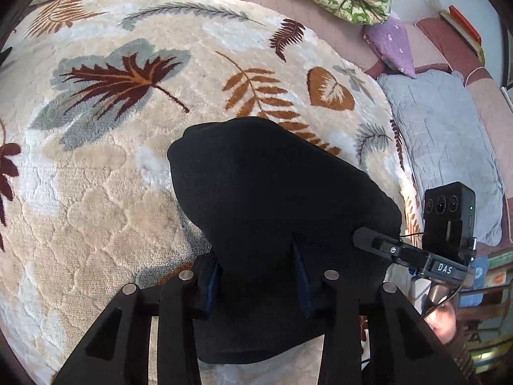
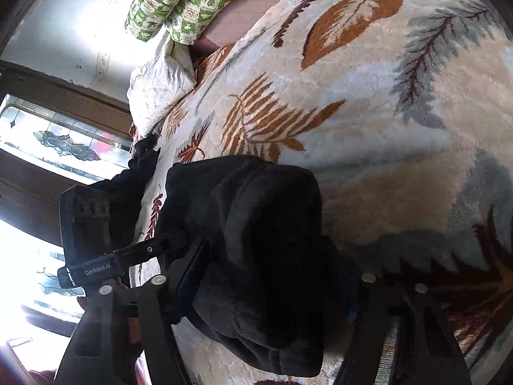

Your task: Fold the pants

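Pants (image 1: 275, 211) between both claws' fingers

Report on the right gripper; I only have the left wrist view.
Observer: In its own view, the pants fill the gap between the right gripper's fingers.
Operator: Describe the fabric.
Observer: Ribbed ridges run across the top fold; your view shows only flat black.
Operator: Look past the bed's edge.
Observer: A window with patterned glass stands behind the left gripper.
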Demonstrator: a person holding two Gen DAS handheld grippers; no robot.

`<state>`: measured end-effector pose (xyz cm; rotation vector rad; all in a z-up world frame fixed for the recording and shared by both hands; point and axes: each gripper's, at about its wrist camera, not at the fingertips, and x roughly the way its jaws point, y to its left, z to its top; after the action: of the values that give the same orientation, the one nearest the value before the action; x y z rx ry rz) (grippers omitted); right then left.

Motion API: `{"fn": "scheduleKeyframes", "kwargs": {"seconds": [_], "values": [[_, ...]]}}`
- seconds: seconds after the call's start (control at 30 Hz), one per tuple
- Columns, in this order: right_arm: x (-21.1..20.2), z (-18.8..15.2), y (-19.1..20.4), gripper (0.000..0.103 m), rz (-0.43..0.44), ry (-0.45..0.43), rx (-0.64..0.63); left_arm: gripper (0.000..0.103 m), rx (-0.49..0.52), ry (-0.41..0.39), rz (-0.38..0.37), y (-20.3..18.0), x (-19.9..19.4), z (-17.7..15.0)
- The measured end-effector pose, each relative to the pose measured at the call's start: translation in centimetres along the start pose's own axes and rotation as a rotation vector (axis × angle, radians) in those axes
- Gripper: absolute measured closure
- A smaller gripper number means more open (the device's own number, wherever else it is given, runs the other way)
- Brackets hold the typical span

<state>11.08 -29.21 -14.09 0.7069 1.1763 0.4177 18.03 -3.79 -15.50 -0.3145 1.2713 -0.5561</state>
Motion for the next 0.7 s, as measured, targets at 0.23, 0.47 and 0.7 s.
{"fn": "scheduleKeyframes", "kwargs": {"seconds": [0.23, 0.47, 0.7], "values": [[-0.6, -1.8, -0.4, 0.055, 0.074, -0.038, 0.072, 0.071, -0.01, -0.045, 0.022, -0.5, -1.7, -1.4], [-1.2, -3.9, -0.8, 0.055, 0.119, -0.065, 0.137, 0.071, 0.035, -0.066, 0.091, -2.4, -2.8, -2.8], [-1.5, -4.2, 0.7, 0.055, 0.121, -0.063, 0.127, 0.071, 0.026, -0.102, 0.105, -2.3, -5.5, -3.6]]}}
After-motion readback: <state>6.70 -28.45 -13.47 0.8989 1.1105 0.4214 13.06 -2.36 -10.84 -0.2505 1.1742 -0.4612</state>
